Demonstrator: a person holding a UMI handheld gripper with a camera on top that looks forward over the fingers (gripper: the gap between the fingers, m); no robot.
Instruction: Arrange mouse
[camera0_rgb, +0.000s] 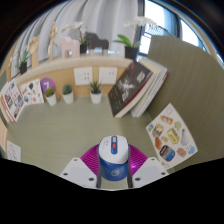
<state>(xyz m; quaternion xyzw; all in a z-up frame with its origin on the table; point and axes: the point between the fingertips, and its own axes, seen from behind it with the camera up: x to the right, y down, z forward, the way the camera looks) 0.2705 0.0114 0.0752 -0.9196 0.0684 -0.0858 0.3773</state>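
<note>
1. One big desk (85, 125), pale greenish top, runs ahead of my gripper (112, 176); a shelf (80, 66) sits along its far edge.
2. Large magazine or book (135, 86) leans against the shelf end, right of centre; cover print too small to read.
3. Colourful printed leaflet (170, 136) lies on the desk to the right, well apart from my fingers; product pictures on it, text not legible. Another printed sheet (11, 100) stands far left, also unreadable.
4. Three small potted plants (69, 93) stand in a row below the shelf, beyond the fingers.
5. Mouse (112, 159), white with a blue middle strip, sits between my two fingers at the near edge of the desk. The magenta pads look tight to both its sides, so I judge I'm clamped on it, though contact is hard to confirm.
6. Handling, my guess: light, rigid plastic shell, smooth and a bit slippery. Best held across the flanks at mid-body, modest squeeze, no pressing the buttons.
7. No brand or logo readable on the mouse.
</note>
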